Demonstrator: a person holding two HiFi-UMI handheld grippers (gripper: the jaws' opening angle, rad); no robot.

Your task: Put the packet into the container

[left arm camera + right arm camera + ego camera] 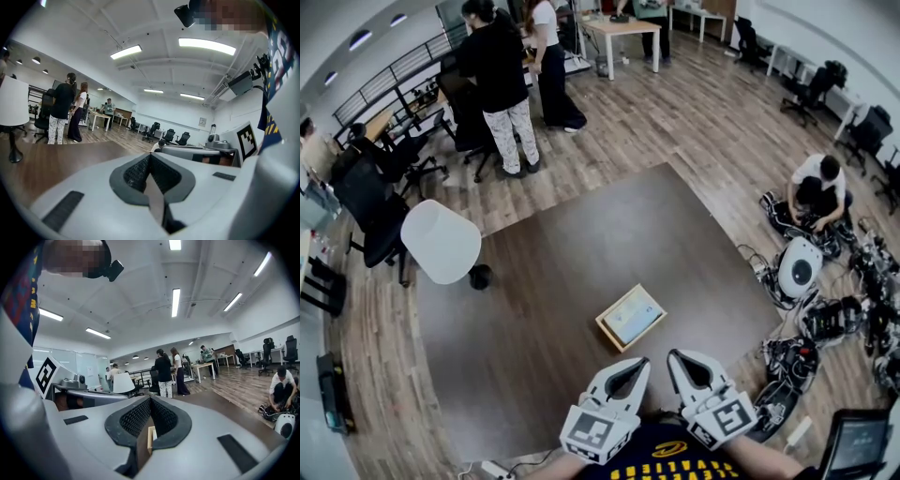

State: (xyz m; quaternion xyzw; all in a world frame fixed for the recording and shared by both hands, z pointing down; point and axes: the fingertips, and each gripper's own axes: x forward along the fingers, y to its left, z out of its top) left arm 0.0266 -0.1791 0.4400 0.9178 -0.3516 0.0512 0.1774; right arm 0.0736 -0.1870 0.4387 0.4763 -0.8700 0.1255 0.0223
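Dark brown wood, the table (544, 281) carries a shallow wooden container (610, 337) toward its near edge, right of centre. A pale blue packet (632, 316) appears to lie flat inside it, so the placing step looks done. The left gripper (639, 364) and the right gripper (675, 358) hang over the near edge, just short of the container, jaws pressed together on nothing. Next, I judge, they need only draw clear.
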